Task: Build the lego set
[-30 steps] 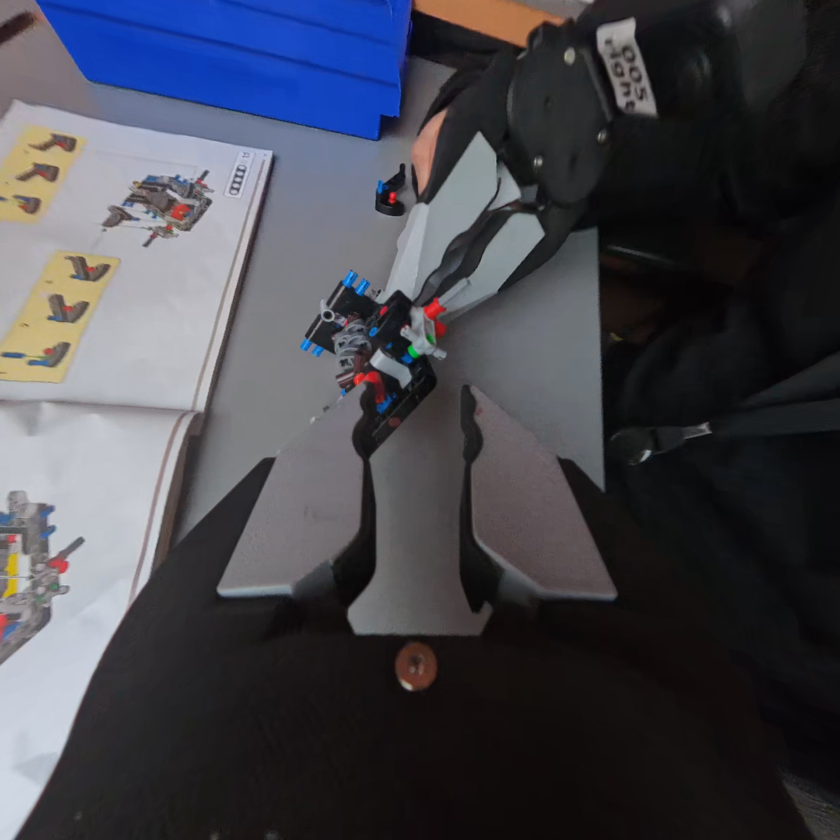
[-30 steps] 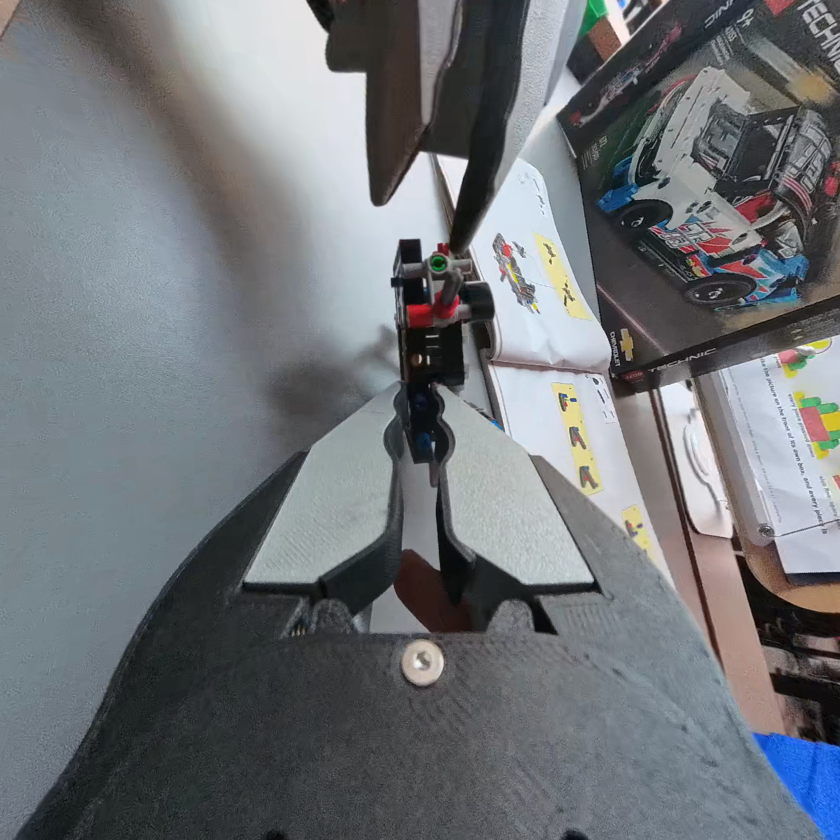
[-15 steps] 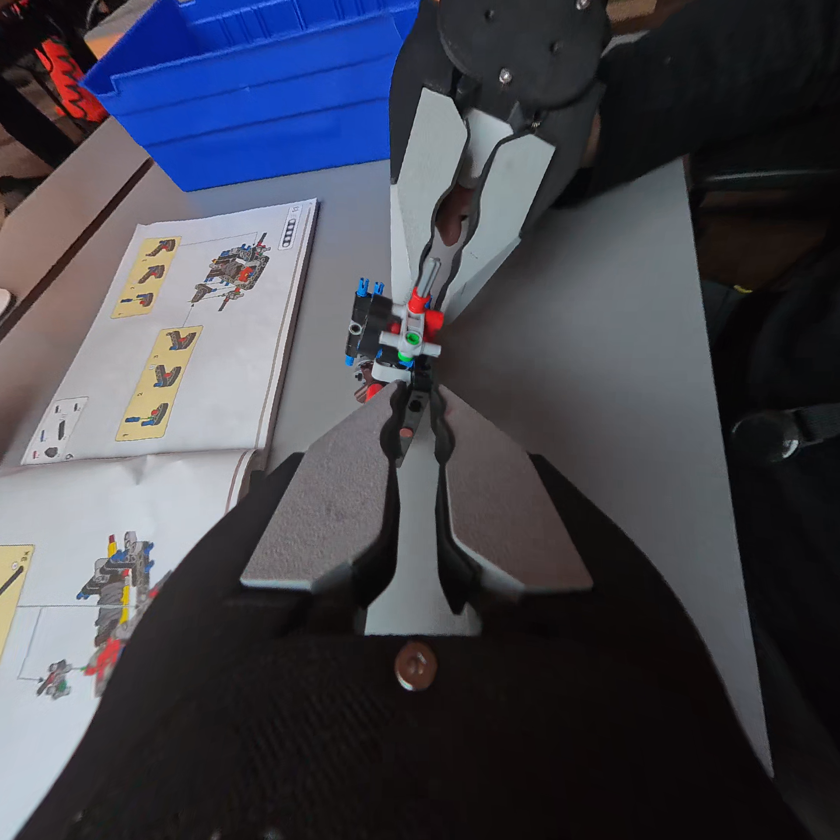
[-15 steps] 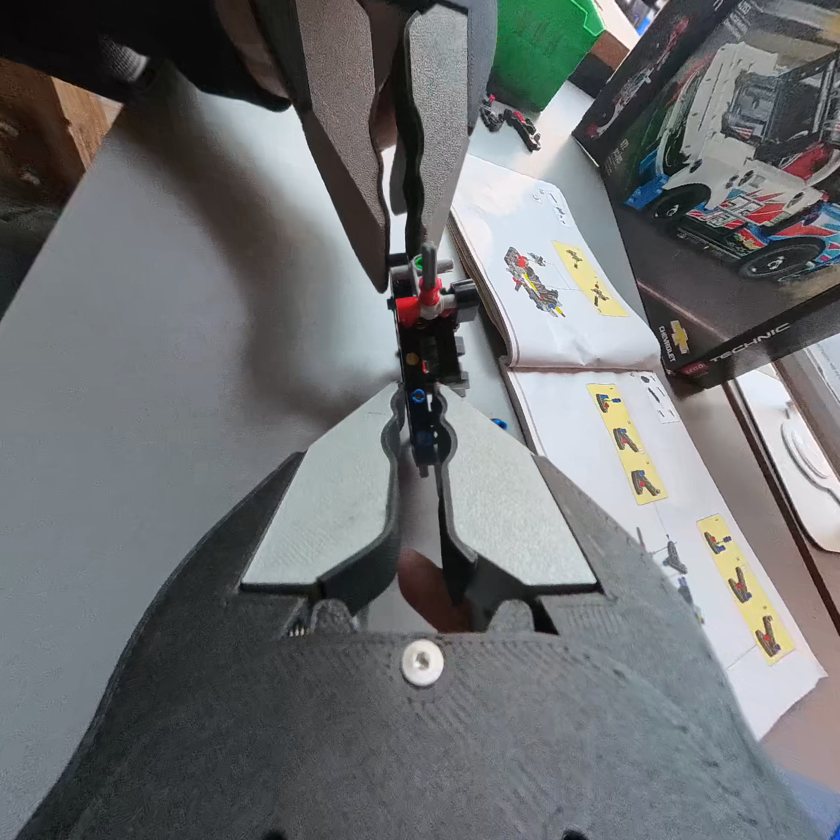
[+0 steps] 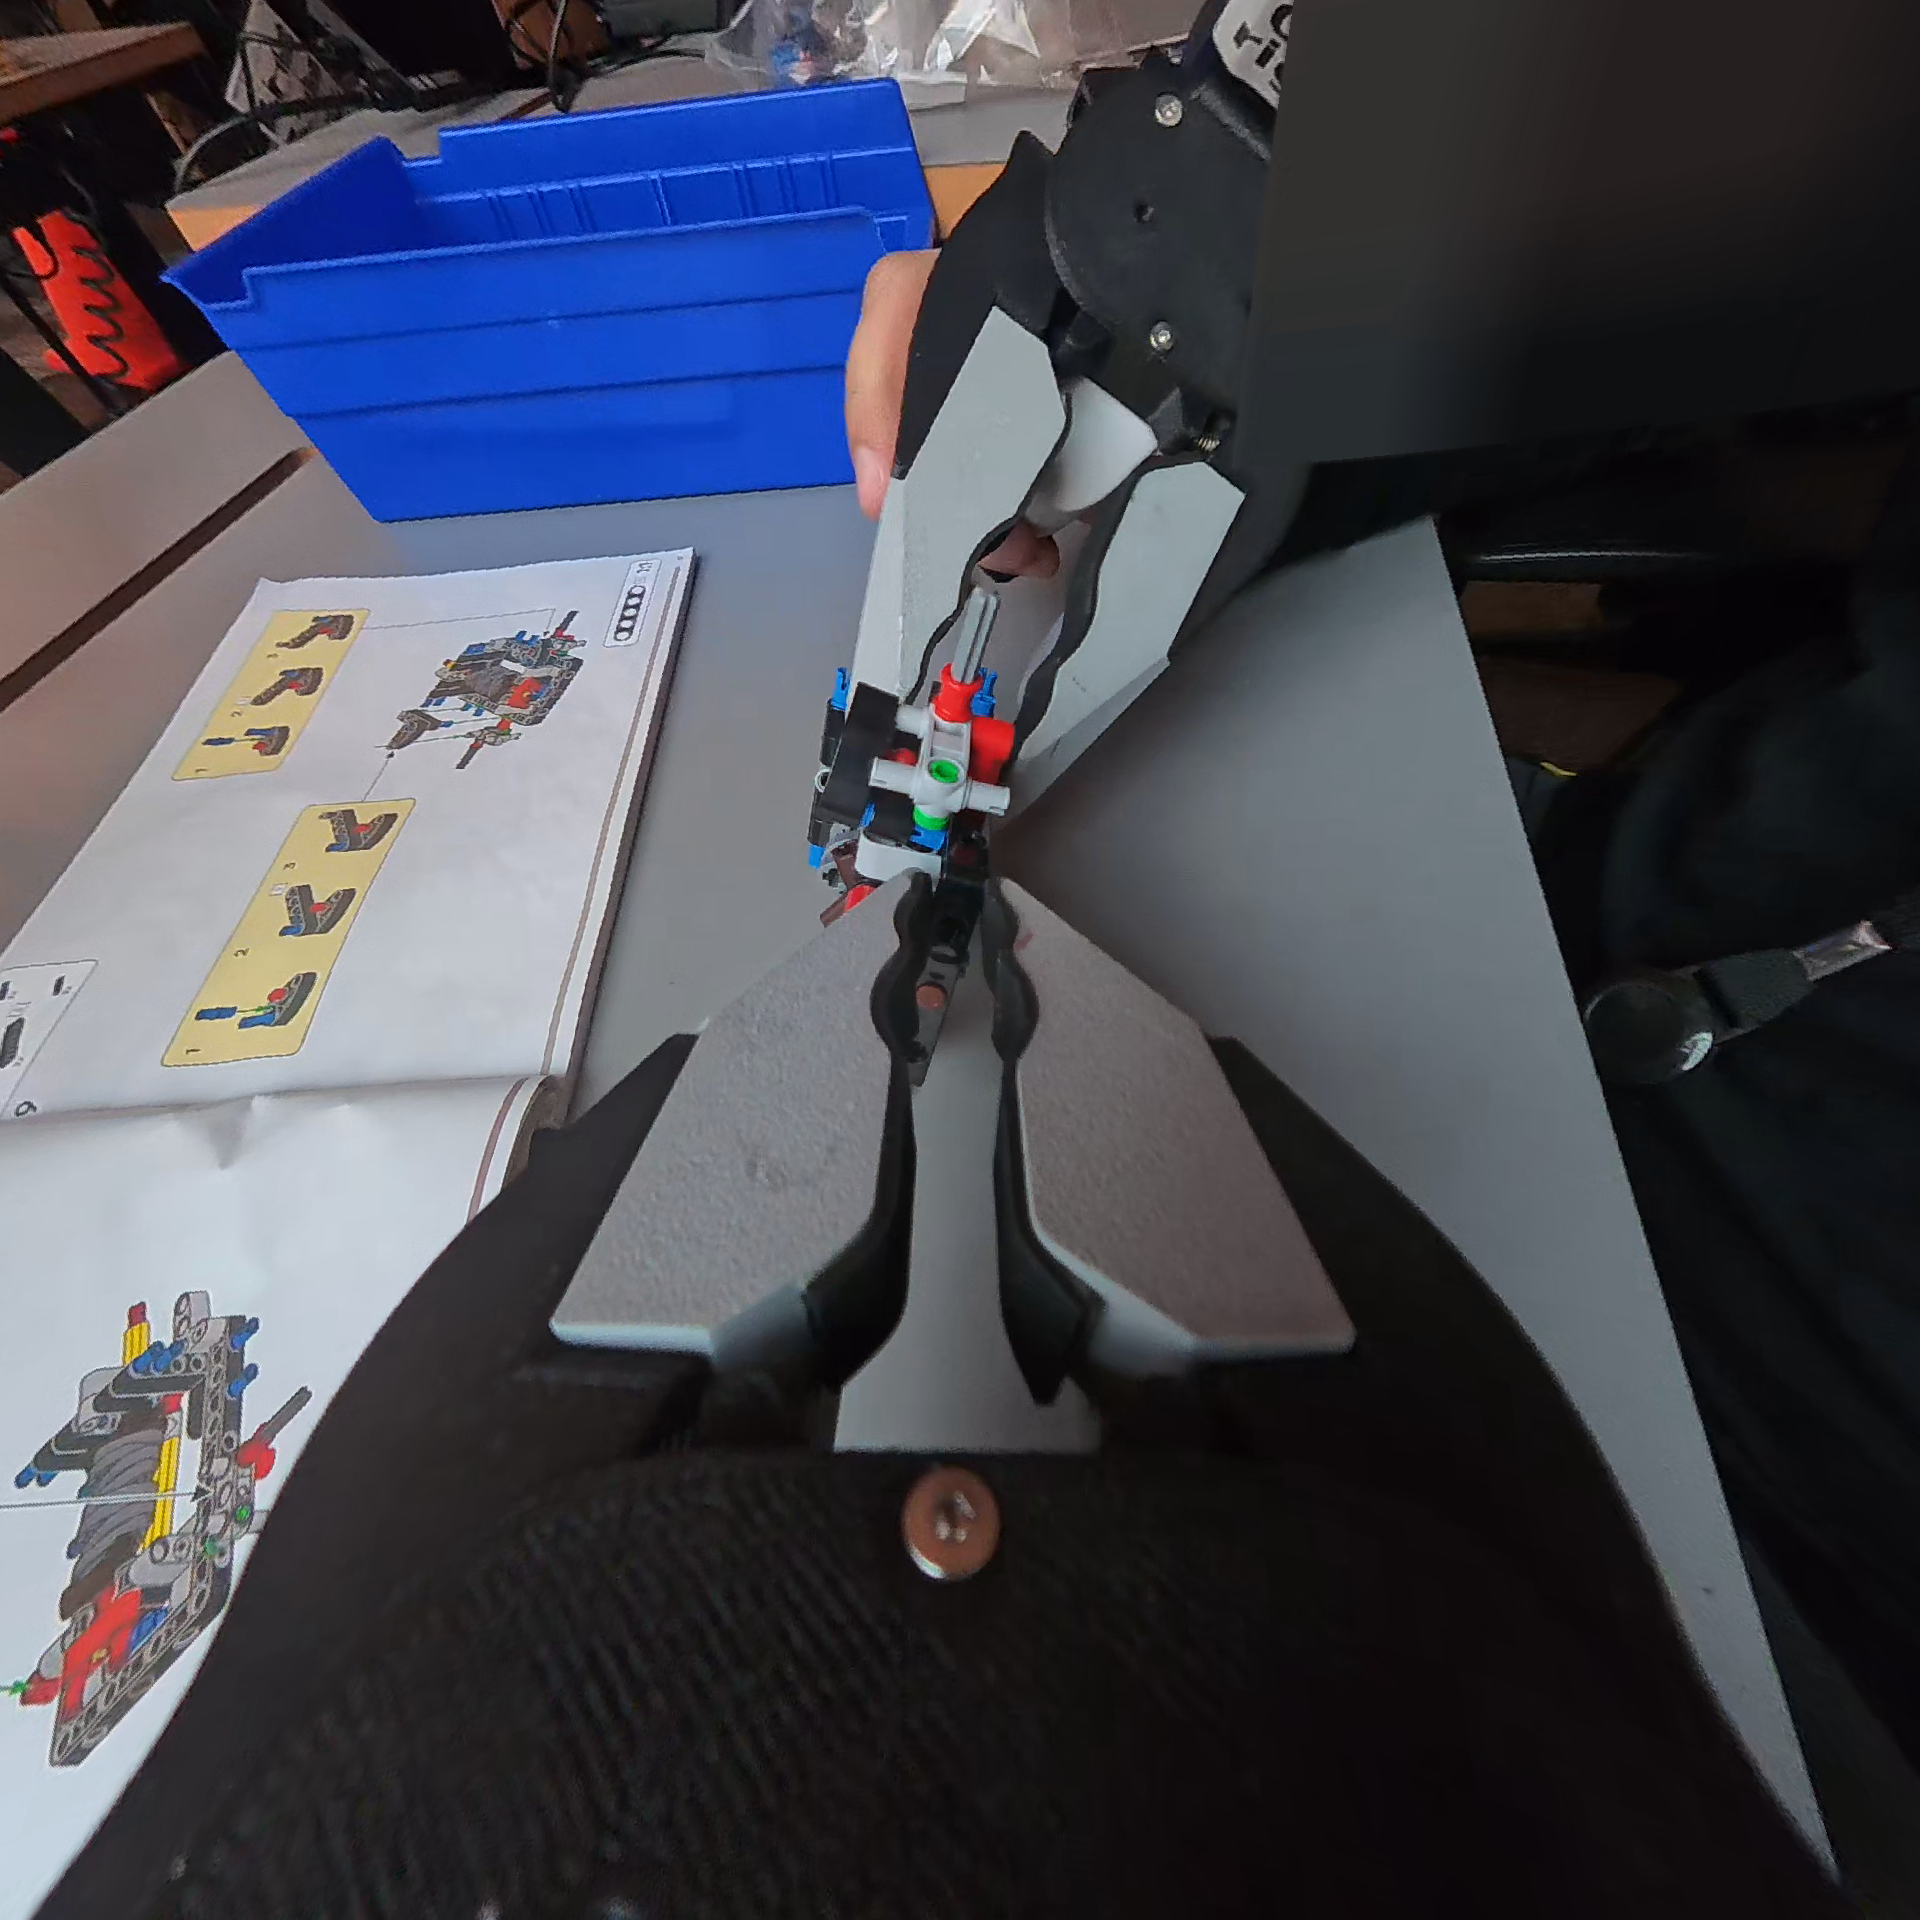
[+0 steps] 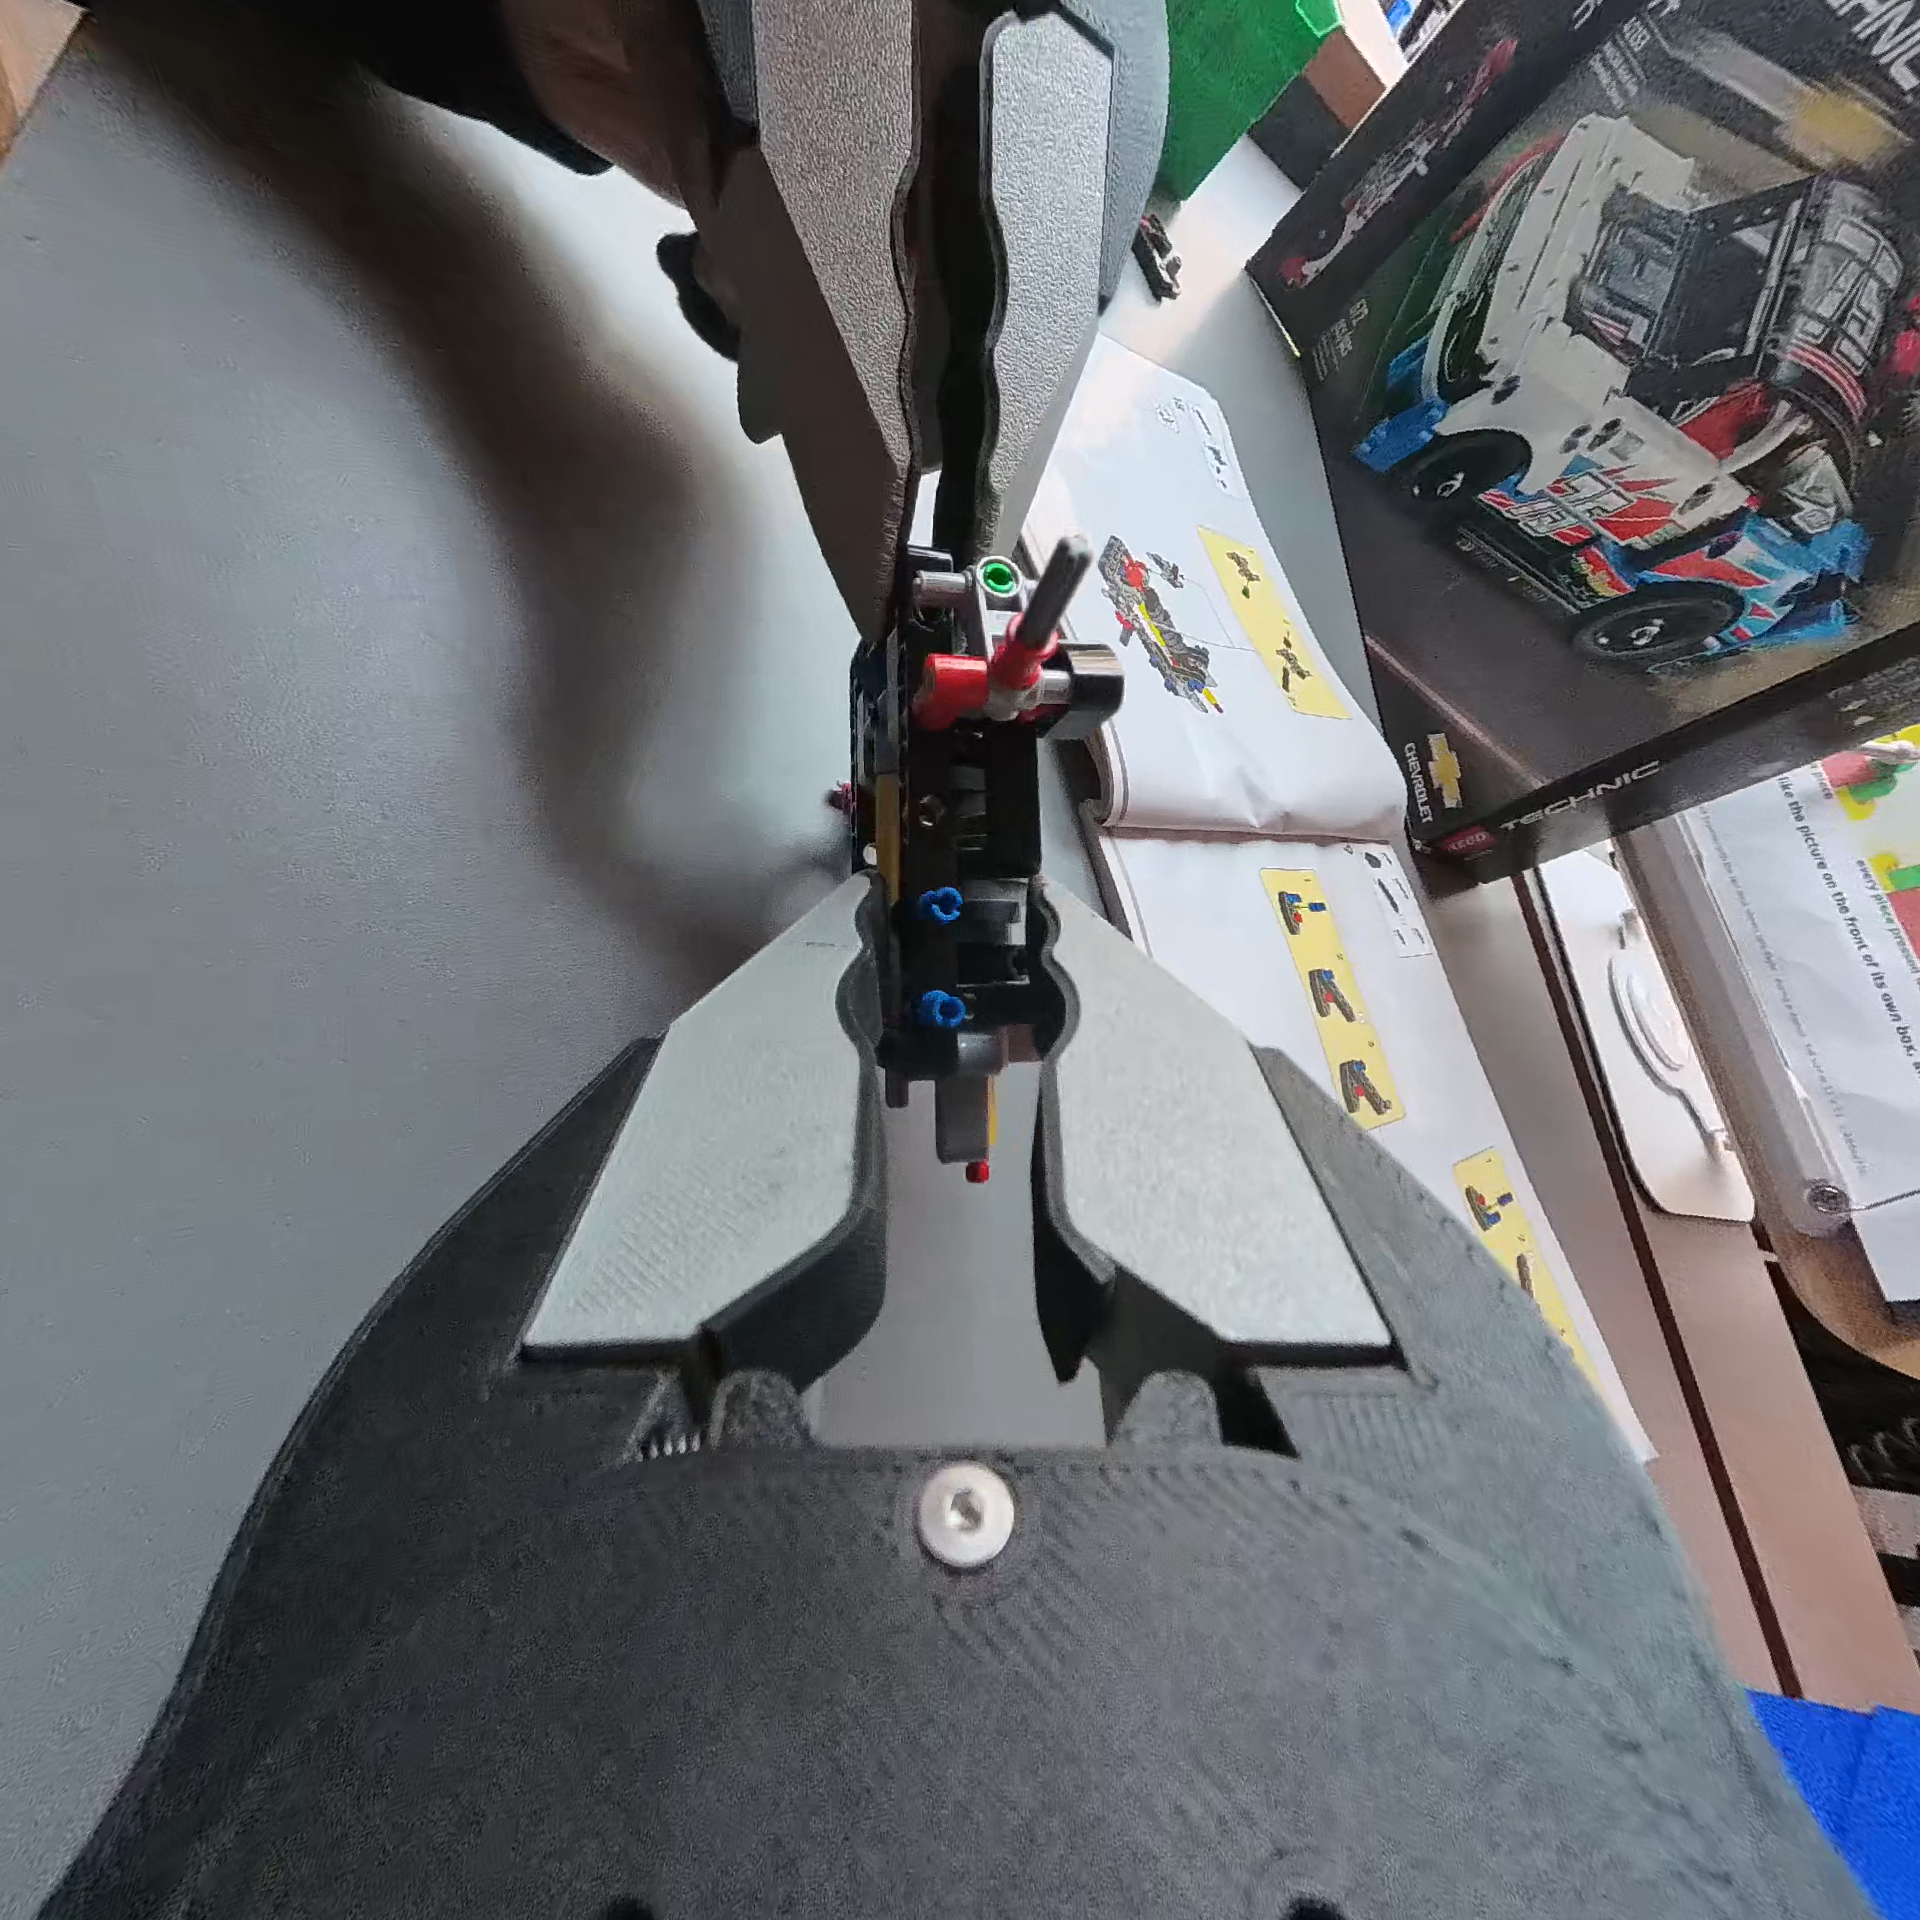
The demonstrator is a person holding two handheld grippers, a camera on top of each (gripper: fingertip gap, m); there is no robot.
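A small Lego Technic assembly (image 5: 914,779), black with red, grey, blue and green parts, is held above the grey table (image 5: 1299,935) between both grippers. My left gripper (image 5: 951,914) is shut on a black beam at its near end. My right gripper (image 6: 951,894) is shut across the assembly's (image 6: 956,810) black body by the blue pins. In the left wrist view the right gripper (image 5: 956,717) comes in from above. In the right wrist view the left gripper (image 6: 935,540) comes in from above. A grey axle (image 6: 1049,592) with a red bush sticks out of the assembly.
An open instruction booklet (image 5: 364,831) lies left of the assembly. A blue bin (image 5: 582,312) stands behind it. In the right wrist view the Lego box (image 6: 1610,416) and a green bin (image 6: 1226,83) stand beyond the booklet (image 6: 1226,665). The table edge (image 5: 1538,935) runs close on the right. The grippers' ends are close to 4 centimetres from one another.
The assembly has turned between the grippers. My right gripper's jaws now stand wider, across a broader side of it. The left gripper has tilted up, so more of the blue bin shows.
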